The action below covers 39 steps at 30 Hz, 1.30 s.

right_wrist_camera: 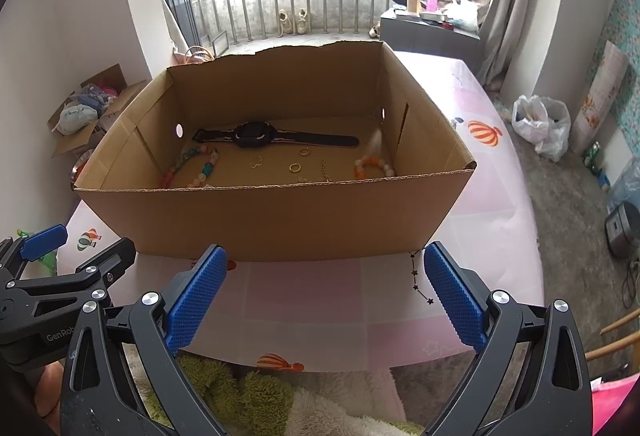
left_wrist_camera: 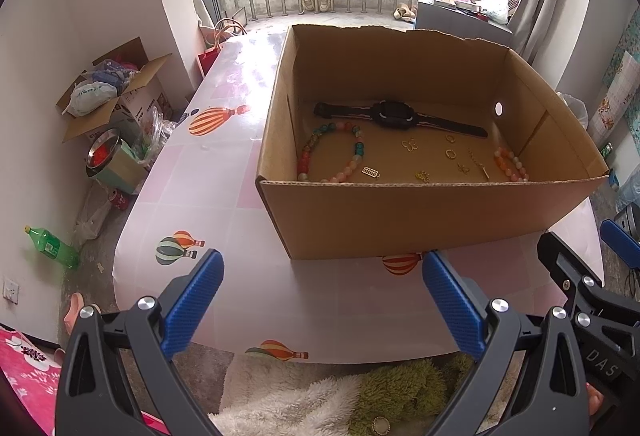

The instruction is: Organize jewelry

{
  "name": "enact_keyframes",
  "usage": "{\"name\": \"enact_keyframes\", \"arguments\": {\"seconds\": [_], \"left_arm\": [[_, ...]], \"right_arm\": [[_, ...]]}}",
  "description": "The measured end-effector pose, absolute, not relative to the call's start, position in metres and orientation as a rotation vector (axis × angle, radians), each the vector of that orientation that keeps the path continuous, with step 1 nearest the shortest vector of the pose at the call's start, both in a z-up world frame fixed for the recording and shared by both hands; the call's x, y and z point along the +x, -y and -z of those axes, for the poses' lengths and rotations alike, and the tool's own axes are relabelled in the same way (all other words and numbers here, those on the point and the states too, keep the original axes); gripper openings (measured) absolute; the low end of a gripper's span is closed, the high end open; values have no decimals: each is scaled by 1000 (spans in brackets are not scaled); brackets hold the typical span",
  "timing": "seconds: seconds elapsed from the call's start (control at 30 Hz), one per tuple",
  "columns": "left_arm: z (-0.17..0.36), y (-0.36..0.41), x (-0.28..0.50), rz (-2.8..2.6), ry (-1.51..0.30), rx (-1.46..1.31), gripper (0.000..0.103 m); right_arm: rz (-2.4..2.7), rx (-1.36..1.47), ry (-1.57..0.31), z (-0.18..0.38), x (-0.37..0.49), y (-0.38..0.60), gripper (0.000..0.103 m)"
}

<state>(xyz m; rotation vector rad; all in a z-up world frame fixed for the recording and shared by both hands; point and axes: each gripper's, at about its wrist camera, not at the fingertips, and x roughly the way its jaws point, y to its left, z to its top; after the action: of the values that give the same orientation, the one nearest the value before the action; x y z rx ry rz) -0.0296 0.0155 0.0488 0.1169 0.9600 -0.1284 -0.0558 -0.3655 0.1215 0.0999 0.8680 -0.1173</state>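
**Jewelry in box, grippers held back**

A pink balloon-print table [left_wrist_camera: 248, 96] carries an open cardboard box [left_wrist_camera: 420, 212]. Both grippers are held low at the near table edge, left gripper [left_wrist_camera: 322, 300] and right gripper [right_wrist_camera: 326, 296] with fingers spread wide, nothing between them. A watch [left_wrist_camera: 394, 116], bead bracelets [left_wrist_camera: 332, 152] and gold pieces [left_wrist_camera: 450, 153] are seen on the box floor, well beyond the fingertips.

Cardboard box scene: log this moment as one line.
left gripper open, empty | right gripper open, empty | both short of cardboard box | watch, bead bracelets, gold pieces inside
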Motion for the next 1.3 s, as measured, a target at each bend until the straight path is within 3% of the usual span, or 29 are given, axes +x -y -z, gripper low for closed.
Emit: {"name": "enact_keyframes", "arguments": {"seconds": [1.3], "left_arm": [[-49, -13, -31, 125, -964, 120, 97]], "right_arm": [[124, 132, -882, -118, -58, 368, 95]]}}
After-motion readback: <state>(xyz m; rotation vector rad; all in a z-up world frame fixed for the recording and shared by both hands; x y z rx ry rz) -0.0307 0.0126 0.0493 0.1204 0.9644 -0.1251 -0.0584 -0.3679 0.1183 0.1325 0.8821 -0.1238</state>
